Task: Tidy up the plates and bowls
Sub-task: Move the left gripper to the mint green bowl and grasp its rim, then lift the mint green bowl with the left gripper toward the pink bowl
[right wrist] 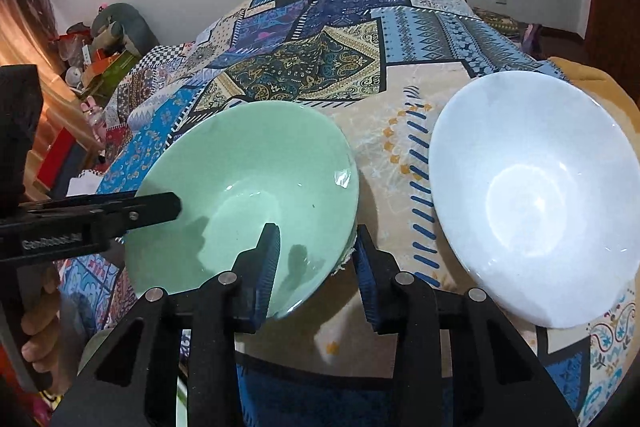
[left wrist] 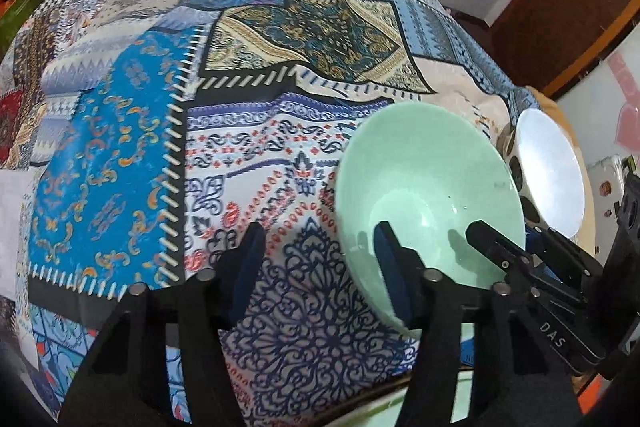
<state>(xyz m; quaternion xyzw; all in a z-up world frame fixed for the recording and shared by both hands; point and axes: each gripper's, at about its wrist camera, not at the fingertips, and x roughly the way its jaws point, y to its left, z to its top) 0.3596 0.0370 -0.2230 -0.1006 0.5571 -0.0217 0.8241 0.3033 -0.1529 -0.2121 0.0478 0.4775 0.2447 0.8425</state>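
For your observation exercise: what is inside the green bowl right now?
One fingertip from each gripper reaches inside the green bowl: left gripper, right gripper. No food shows. The fingers hide part of the floor.

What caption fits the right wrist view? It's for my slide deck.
Open right gripper straddles the green bowl rim; a white bowl sits beside it.

My green bowl [right wrist: 248,187] at 9 o'clock and white bowl [right wrist: 536,203] at 3 look glossy, smooth ceramic; the patchwork cloth [right wrist: 320,67] beneath is matt.
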